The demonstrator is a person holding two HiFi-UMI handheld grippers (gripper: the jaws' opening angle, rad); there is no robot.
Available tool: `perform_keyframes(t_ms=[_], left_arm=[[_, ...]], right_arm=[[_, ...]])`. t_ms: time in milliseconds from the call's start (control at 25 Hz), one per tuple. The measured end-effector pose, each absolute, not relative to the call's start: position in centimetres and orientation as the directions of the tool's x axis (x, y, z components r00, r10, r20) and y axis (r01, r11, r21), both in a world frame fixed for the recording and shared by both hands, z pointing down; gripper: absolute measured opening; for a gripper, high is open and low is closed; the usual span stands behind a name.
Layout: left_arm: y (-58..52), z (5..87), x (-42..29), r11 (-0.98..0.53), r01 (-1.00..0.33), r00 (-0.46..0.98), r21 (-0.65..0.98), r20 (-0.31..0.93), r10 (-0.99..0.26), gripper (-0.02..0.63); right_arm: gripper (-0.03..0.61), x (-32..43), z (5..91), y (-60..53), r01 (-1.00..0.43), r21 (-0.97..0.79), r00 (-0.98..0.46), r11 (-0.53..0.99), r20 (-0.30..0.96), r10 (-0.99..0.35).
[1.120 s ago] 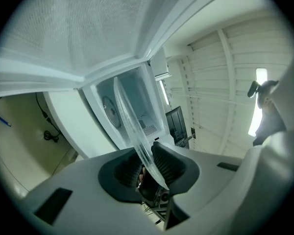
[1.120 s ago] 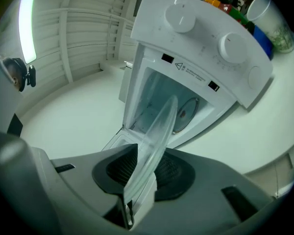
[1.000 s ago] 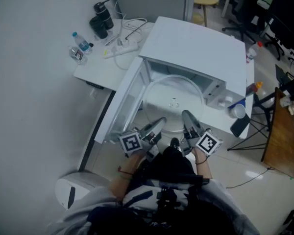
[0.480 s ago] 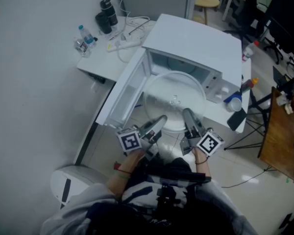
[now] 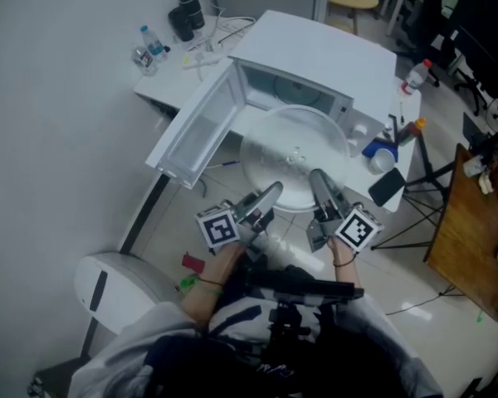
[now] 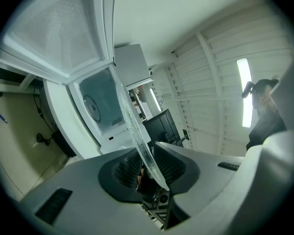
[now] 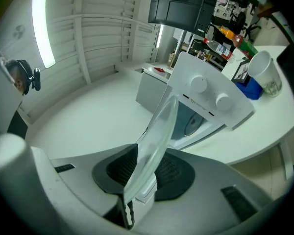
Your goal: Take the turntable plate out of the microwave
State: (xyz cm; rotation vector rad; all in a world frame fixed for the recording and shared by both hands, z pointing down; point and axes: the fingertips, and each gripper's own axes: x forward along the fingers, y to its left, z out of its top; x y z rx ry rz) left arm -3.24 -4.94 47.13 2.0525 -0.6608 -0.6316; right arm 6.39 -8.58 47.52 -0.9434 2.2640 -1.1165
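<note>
Turntable plate [image 5: 295, 157] is in the air right in front of the open microwave [image 5: 332, 56], roughly flat, with its far rim close to the mouth of the cavity. It's clear glass, and it's carried by its near edge from two spots.

The left gripper [image 5: 266, 201] is clamped on the near-left part of the rim. In the left gripper view the glass edge runs straight between the ribbed black pads [image 6: 125, 168], pinched tight. The right gripper [image 5: 319, 191] does the same on the near-right part, with the rim sandwiched between its pads in its own view. So both are grasping the plate, neither one is loose. The marker cubes [image 5: 218, 229] sit just behind the jaws, near the person's hands.

The microwave door [image 5: 195, 131] is swung wide out to the left. From the right gripper view you can see the control panel with two round knobs [image 7: 208, 94] just past the plate.

The microwave sits on a white desk [image 5: 162, 81]. At its left end there's a water bottle [image 5: 152, 41], a black flask [image 5: 188, 11] and some white cable [image 5: 212, 52]. On the right end, beside the microwave, there's a white cup [image 5: 383, 157] and a dark flat phone-looking thing [image 5: 386, 186] — can't tell for sure what it is. A white bin [image 5: 108, 284] stands on the floor at lower left.
</note>
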Motion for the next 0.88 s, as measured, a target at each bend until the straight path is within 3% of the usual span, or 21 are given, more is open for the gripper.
perform_keyframes(t_ms=[440, 880], left_arm=[[0.3, 46.6, 2.0, -0.497, -0.242, 0.698, 0.833, -0.206, -0.686, 0.071], [3.8, 46.7, 2.6, -0.493, -0.282, 0.684, 0.823, -0.188, -0.705, 0.072]], right_arm=[[0.086, 11.6, 46.9, -3.9, -0.363, -0.802, -0.702, 0.475, -0.099, -0.705], [0.086, 12.2, 46.7, -0.5, -0.345, -0.797, -0.719, 0.496, -0.115, -0.686]])
